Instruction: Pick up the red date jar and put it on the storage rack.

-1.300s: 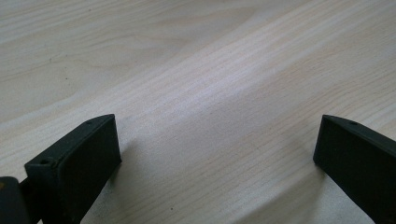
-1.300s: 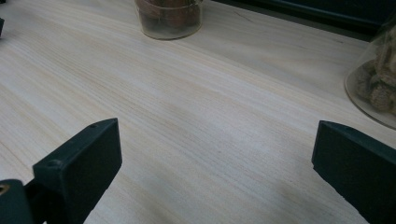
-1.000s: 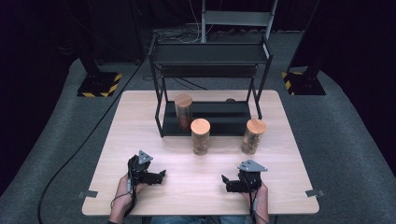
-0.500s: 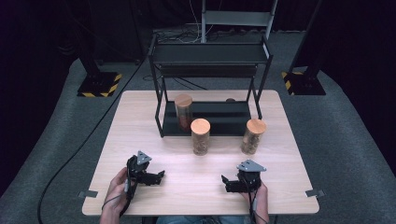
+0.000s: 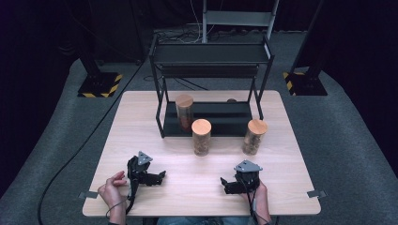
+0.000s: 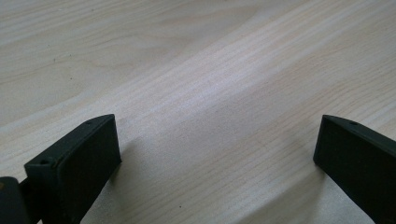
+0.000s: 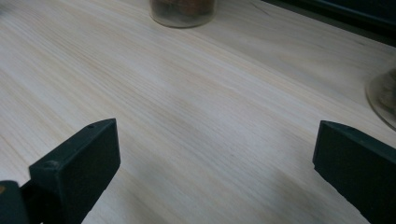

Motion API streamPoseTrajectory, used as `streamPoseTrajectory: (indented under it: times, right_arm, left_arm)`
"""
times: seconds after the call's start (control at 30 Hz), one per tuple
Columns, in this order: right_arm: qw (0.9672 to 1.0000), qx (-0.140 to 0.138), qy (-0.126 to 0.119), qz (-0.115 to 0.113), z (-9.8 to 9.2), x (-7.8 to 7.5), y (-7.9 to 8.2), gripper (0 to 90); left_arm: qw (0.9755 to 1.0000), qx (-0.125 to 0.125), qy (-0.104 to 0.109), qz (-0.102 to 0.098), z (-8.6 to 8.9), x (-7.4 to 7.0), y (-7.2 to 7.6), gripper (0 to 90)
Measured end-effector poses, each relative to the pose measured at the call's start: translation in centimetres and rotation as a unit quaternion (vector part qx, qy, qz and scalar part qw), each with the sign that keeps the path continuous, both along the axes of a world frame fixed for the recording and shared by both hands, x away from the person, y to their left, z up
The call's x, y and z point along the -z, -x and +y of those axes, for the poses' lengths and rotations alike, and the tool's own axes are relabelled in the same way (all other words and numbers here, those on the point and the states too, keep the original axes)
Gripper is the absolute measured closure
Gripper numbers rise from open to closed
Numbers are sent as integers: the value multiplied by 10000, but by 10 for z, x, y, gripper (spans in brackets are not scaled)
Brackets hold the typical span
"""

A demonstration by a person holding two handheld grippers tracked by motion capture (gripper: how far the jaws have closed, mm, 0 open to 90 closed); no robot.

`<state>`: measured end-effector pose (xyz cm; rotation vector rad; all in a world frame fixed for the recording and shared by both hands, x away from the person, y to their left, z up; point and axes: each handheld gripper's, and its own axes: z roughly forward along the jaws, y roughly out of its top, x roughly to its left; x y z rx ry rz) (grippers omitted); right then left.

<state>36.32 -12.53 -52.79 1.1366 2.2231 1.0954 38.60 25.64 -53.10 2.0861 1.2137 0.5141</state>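
We rest both tongs low on the pale wooden counter (image 5: 155, 140) near the bottom of the frame, the left tongs (image 5: 159, 176) and the right tongs (image 5: 225, 183) each released, jaws spread wide over bare wood. At centre stand the two nearest glass jars with cork lids, one (image 5: 201, 137) mid-frame, one (image 5: 255, 136) to its right, before the black metal two-tier rack (image 5: 211, 119); a third jar (image 5: 184, 112) sits on its lower shelf. The spread jaws seem ready for a jar.
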Motion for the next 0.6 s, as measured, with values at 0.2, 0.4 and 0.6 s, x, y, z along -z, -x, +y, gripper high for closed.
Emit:
streamPoseTrajectory:
  times: [0.2,0.4,0.6]
  right_arm:
    - [9998,-131,74,-113,13,-8,-12,0]
    - [9988,-208,-12,-449,32,-25,-31,0]
    - [9975,-342,-148,-601,47,-31,-49,0]
  left_arm:
    - [10000,-1,1,-2,0,0,0,0]
    - [10000,-1,1,-2,0,0,0,0]
    - [10000,0,-1,-2,0,0,0,0]
